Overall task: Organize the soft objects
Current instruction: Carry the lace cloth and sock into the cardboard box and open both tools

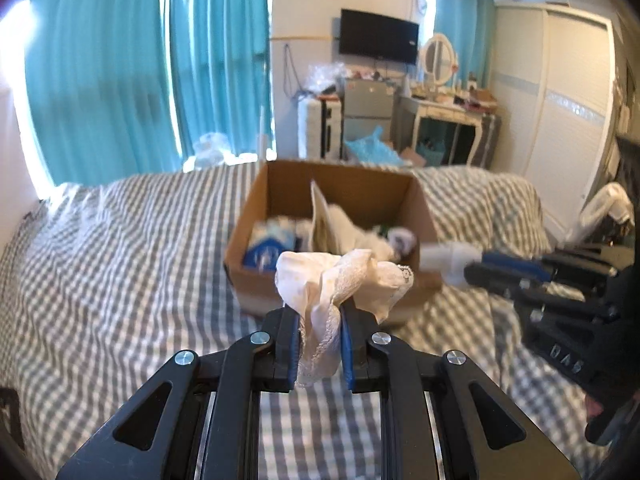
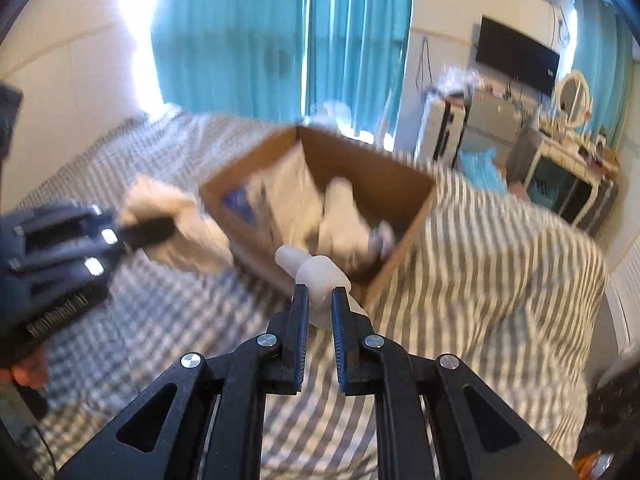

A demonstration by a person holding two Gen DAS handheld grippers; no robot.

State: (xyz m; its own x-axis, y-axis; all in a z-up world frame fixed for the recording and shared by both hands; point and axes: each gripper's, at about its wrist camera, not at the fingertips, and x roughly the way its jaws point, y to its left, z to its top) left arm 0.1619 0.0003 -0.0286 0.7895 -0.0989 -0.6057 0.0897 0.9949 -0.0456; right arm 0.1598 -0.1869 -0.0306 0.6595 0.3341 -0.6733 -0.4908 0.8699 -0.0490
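My left gripper (image 1: 320, 312) is shut on a cream lace-edged cloth (image 1: 340, 280) and holds it above the bed, just short of the near wall of an open cardboard box (image 1: 344, 188). The box holds white and blue soft items (image 1: 268, 240). My right gripper (image 2: 320, 296) is shut on a small white soft object (image 2: 316, 270) near the box's near corner (image 2: 380, 276). In the left wrist view the right gripper (image 1: 476, 264) comes in from the right with the white object (image 1: 444, 258). In the right wrist view the left gripper (image 2: 160, 228) shows at left with the cloth (image 2: 192, 236), blurred.
The box stands on a bed with a grey-and-white checked cover (image 1: 120, 260). Teal curtains (image 1: 140, 60) hang behind it. A dressing table (image 1: 448, 112), a wall TV (image 1: 378, 36) and a white wardrobe (image 1: 560, 92) stand beyond the bed.
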